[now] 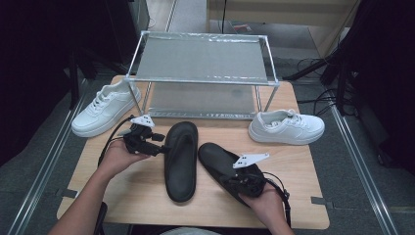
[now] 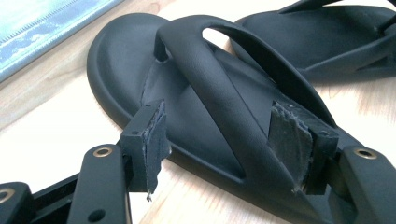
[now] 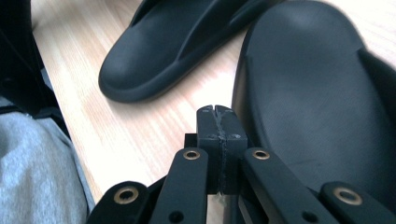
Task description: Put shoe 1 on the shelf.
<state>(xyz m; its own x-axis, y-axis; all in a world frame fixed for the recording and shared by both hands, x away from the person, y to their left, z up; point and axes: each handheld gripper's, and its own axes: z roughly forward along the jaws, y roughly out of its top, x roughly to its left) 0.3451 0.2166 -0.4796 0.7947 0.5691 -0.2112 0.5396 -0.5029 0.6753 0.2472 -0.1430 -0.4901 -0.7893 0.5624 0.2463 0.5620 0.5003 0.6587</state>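
Sandals lay side by side at the table's [image 1: 293, 205] middle. The left sandal [image 1: 180, 159] ran lengthwise away from the person, toe toward the metal rack [image 1: 203, 58]; the right sandal [image 1: 220, 164] slanted, its toe leaning toward its mate. The left gripper [image 1: 164, 150] met the left sandal's edge; the left gripper view showed its jaws spread wide, straddling the strap [image 2: 219, 88]. The right gripper [image 1: 230, 177] sat at the right sandal's heel; the right gripper view showed its pads [image 3: 208, 128] pressed together, holding nothing. White sneakers [image 1: 106, 107] [image 1: 286, 126] flanked the rack.
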